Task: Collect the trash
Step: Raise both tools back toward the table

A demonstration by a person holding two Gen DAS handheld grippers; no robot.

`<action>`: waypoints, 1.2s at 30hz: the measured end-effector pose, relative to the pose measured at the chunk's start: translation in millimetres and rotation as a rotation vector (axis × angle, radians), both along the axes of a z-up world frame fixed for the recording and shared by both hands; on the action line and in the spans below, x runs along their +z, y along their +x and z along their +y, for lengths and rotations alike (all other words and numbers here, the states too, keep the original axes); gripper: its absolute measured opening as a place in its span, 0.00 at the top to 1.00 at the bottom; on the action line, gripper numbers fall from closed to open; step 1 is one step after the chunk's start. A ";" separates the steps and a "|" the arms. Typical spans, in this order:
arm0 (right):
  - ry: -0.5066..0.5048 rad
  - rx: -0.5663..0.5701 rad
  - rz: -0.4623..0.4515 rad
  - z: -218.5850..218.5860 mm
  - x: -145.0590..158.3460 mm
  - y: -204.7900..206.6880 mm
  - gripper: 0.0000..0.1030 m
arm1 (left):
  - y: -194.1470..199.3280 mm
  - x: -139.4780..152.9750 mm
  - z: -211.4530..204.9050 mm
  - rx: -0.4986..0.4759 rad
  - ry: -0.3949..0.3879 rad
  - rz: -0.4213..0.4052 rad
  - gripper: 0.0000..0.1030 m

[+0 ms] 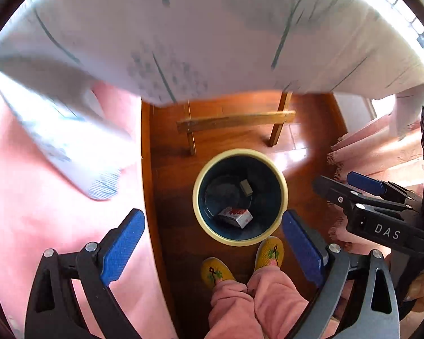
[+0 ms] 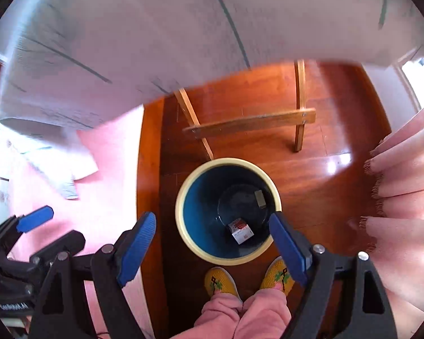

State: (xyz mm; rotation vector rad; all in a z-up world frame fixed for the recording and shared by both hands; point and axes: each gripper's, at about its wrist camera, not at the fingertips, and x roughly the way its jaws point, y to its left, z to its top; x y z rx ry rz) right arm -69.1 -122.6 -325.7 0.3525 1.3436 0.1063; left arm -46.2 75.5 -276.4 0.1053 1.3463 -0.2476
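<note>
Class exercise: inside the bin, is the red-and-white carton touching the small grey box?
Apart. In the right wrist view the red-and-white carton lies near the bin's front wall, the small grey box by the far wall, with dark floor between them.

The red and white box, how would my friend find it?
Look at the wooden floor for the round bin with a cream rim, before the yellow slippers. Inside lies the box, nearer the slippers. Its neighbour, the small grey block, has no red.
</note>
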 end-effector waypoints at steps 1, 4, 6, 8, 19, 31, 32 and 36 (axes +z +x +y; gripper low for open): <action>-0.003 0.001 -0.013 0.2 17.3 -1.5 0.19 | -0.4 20.3 2.1 -0.014 0.005 -0.024 0.06; -0.017 0.011 -0.061 0.3 70.3 -5.0 0.19 | 2.1 76.1 5.4 -0.038 0.035 -0.095 0.06; -0.044 0.025 -0.096 3.0 103.8 -5.6 0.19 | 6.0 108.4 10.1 -0.037 0.041 -0.122 0.06; -0.083 0.045 -0.132 8.2 135.8 -3.5 0.19 | 11.1 139.2 13.7 -0.032 0.037 -0.154 0.06; -0.262 0.109 -0.381 38.9 271.5 42.3 0.19 | 55.5 258.0 33.7 0.016 0.028 -0.362 0.08; -0.304 0.202 -0.473 47.1 310.0 149.9 0.24 | 137.8 263.6 30.8 0.109 0.004 -0.374 0.14; -0.290 0.220 -0.468 46.4 307.1 163.5 0.29 | 146.4 261.0 28.2 0.118 0.009 -0.372 0.15; -0.271 0.311 -0.440 49.9 288.2 218.0 0.37 | 186.3 246.8 17.2 0.170 0.032 -0.337 0.26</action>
